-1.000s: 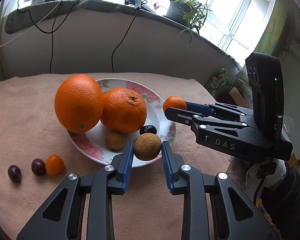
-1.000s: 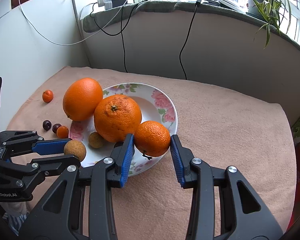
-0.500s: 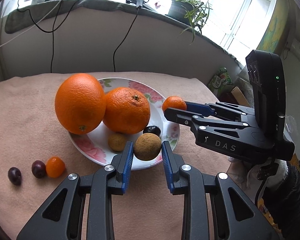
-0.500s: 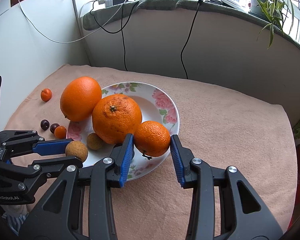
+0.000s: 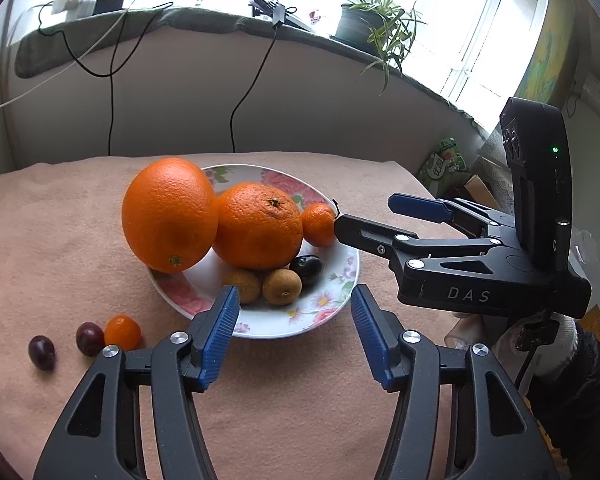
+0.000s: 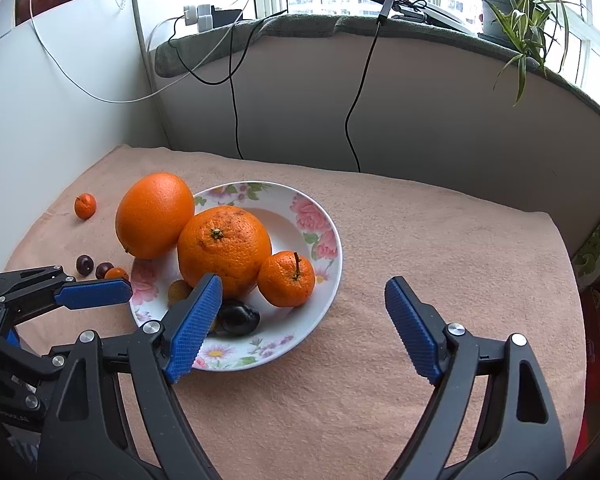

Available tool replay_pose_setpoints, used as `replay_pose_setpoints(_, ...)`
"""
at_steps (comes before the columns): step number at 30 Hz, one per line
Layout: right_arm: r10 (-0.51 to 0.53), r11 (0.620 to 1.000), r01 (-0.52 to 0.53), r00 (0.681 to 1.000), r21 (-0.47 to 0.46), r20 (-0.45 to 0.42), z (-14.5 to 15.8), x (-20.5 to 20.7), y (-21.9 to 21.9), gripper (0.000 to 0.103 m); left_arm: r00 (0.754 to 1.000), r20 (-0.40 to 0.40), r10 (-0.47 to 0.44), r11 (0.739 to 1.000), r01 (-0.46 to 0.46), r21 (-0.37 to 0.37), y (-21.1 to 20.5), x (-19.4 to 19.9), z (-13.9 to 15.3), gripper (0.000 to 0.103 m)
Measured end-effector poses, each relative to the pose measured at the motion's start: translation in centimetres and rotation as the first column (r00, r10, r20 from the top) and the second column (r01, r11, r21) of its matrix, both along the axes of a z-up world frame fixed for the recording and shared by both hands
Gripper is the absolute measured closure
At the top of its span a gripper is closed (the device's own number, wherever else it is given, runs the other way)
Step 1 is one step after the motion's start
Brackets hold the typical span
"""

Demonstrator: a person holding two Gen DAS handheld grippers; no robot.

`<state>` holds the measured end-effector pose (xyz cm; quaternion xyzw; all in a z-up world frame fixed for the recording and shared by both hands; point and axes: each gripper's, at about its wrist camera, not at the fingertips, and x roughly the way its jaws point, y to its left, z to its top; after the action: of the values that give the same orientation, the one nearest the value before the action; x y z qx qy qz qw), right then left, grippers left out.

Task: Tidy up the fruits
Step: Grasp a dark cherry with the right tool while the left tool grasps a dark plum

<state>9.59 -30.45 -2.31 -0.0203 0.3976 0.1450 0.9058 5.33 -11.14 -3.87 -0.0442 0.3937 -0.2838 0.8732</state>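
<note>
Left tool [image 5: 292, 326] spread wide, gripping nothing, hovering just short of the near rim of the plate [image 5: 260, 330]. Right tool [image 6: 300, 320] likewise wide apart and bare, poised over the plate's near edge.

On the plate, nearest the rim: 2 small brown longans [image 5: 282, 286], light, with thin brittle shells, best pinched gently across the middle. Beside them a dark plum [image 6: 238, 318], soft-skinned, smooth, likely slippery. Further in, a stemmed mandarin [image 6: 286, 278], light, yielding peel, best held across its sides, clear of the stem. Behind it a big orange [image 6: 224, 246], heavier, firm, pebbled enough for the ridged pads. Leaning on the plate's left rim, a larger orange [image 6: 154, 214], likely heaviest, prone to roll.

Left of the plate, loose on the cloth: 2 dark grapes [image 5: 42, 352], fragile, easily crushed, and a kumquat [image 5: 122, 332] touching one of them. Further left, another small mandarin [image 6: 85, 205], well apart.

Counter [image 6: 440, 264] draped in soft pink fleece, good against rolling. Beyond the plate, a grey wall with dangling cables [image 6: 354, 92], then a sill with a potted plant [image 6: 512, 4] and bright windows.
</note>
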Motion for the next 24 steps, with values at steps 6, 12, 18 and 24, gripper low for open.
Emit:
replay_pose_setpoints(6,-0.009,1.000,0.009,1.000,0.009,0.006,0.4,-0.2,0.0,0.014,1.000,0.018,0.014,1.000,-0.014,0.005,0.2,-0.4,0.3,0.024)
replay_pose_setpoints(12,-0.006,1.000,0.006,1.000,0.016,0.023,1.2,-0.8,0.4,0.012,0.999,0.026,0.032,0.999,-0.032,0.001,1.0,-0.8,0.4,0.024)
replay_pose_setpoints(18,0.009,0.999,-0.011,0.999,0.044,0.032,2.1,-1.7,1.2,0.011,0.997,0.040,0.063,0.998,-0.063,-0.001,2.8,-1.2,0.8,0.024)
replay_pose_setpoints(24,0.048,0.996,-0.051,0.998,0.069,0.048,3.2,-2.7,2.7,0.011,0.992,0.035,0.123,0.992,-0.123,-0.010,5.4,-1.0,0.8,0.024)
